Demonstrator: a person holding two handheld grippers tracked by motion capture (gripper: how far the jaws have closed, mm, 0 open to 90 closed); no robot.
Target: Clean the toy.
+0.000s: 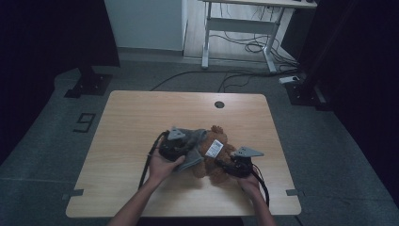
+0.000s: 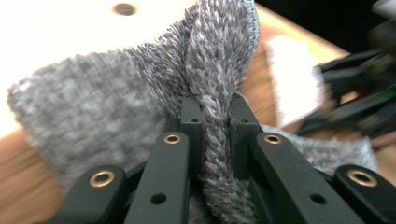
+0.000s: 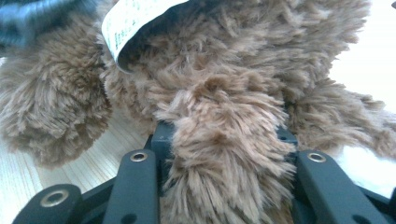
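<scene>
- A brown teddy bear (image 1: 216, 157) lies on the wooden table (image 1: 131, 122), near the front edge and a bit right of the middle.
- A grey fuzzy cloth (image 1: 193, 146) lies over the left side of the bear.
- A white tag (image 1: 214, 148) sticks out of the bear on top.
- The left gripper (image 1: 175, 147) is at the left side of the bear, with a hand (image 1: 162, 167) around it.
- In the left gripper view, its two black jaws are pinched tight on a fold of the grey fuzzy cloth (image 2: 215, 93). The fold stands up between them.
- The right gripper (image 1: 234, 165) is at the right side of the bear, low down.
- In the right gripper view, a furry brown limb of the teddy bear (image 3: 229, 154) sits between its two jaws. The fur touches both jaws, so they squeeze it.
- The white tag (image 3: 126, 23) curls at the top of that view.
- The table has a small round hole (image 1: 219, 104) near its far edge.
</scene>
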